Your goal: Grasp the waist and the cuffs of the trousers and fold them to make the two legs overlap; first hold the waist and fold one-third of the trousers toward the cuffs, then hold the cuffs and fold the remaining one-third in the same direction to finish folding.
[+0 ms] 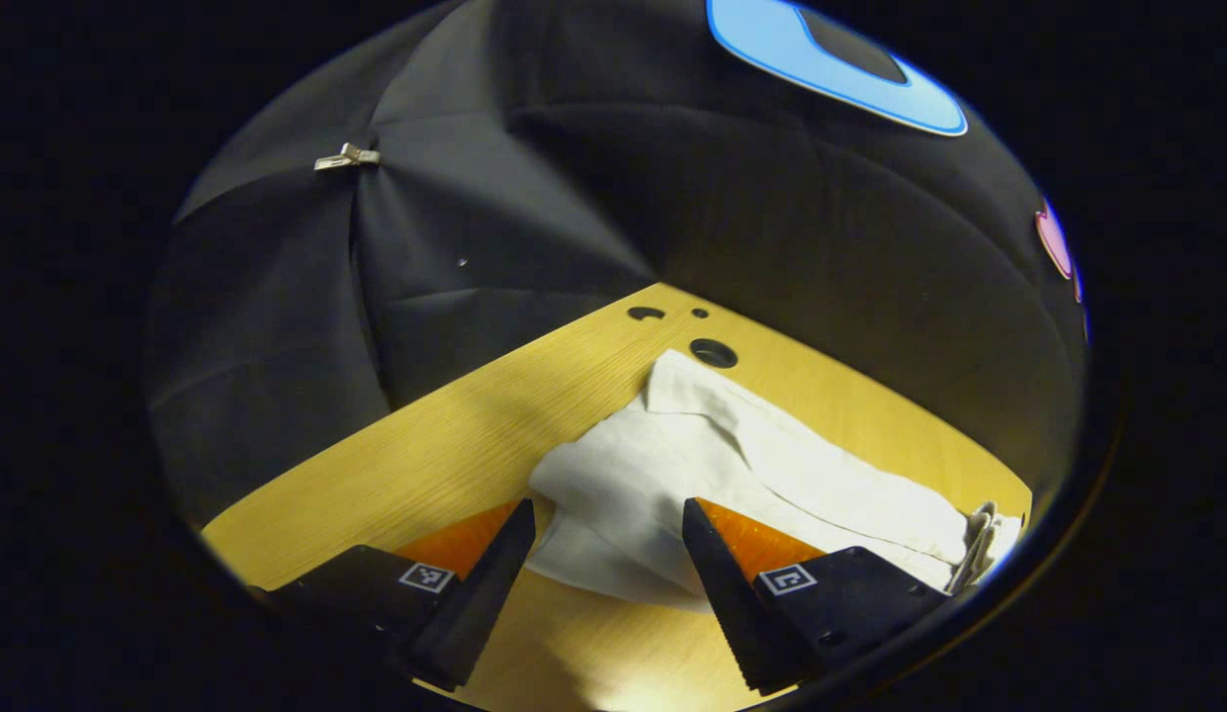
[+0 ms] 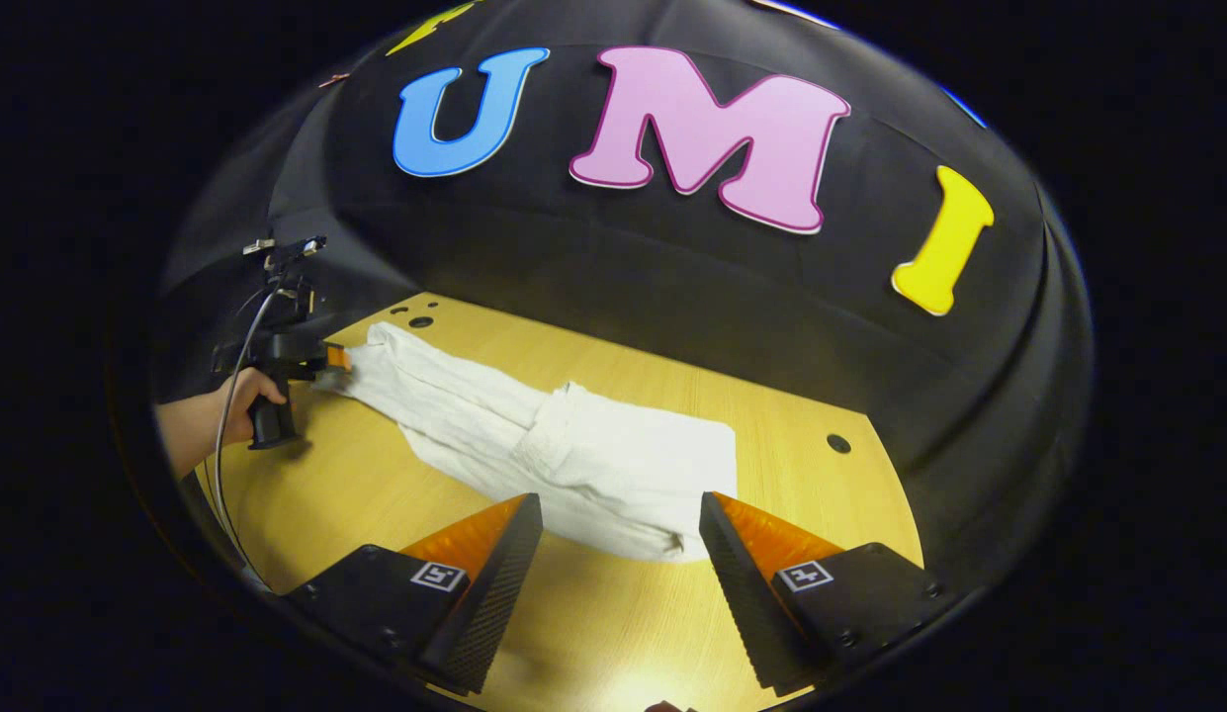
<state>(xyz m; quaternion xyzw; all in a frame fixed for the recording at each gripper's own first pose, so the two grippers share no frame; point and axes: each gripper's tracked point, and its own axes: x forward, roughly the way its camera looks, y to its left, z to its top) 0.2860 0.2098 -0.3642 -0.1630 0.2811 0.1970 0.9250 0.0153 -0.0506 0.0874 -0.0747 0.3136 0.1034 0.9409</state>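
Note:
White trousers [image 1: 771, 465] lie lengthwise on the wooden table [image 1: 455, 445]. In the left gripper view the cuff end is nearest, its two leg ends splayed a little apart. My left gripper [image 1: 605, 529] is open, and the nearer cuff edge lies between its fingers without being pinched. In the right gripper view the trousers [image 2: 593, 460] run from the wide waist end near me to the cuffs at the far left. My right gripper [image 2: 621, 519] is open just in front of the waist edge. The left gripper [image 2: 321, 358] shows at the cuffs, held by a hand [image 2: 227, 405].
Round holes are cut in the table top [image 1: 713, 353] [image 2: 838, 443]. The black cloth wall [image 2: 672, 287] closes in behind the table. A cable [image 2: 239, 366] hangs down by the hand. Bare wood lies between my right gripper and the table's front edge.

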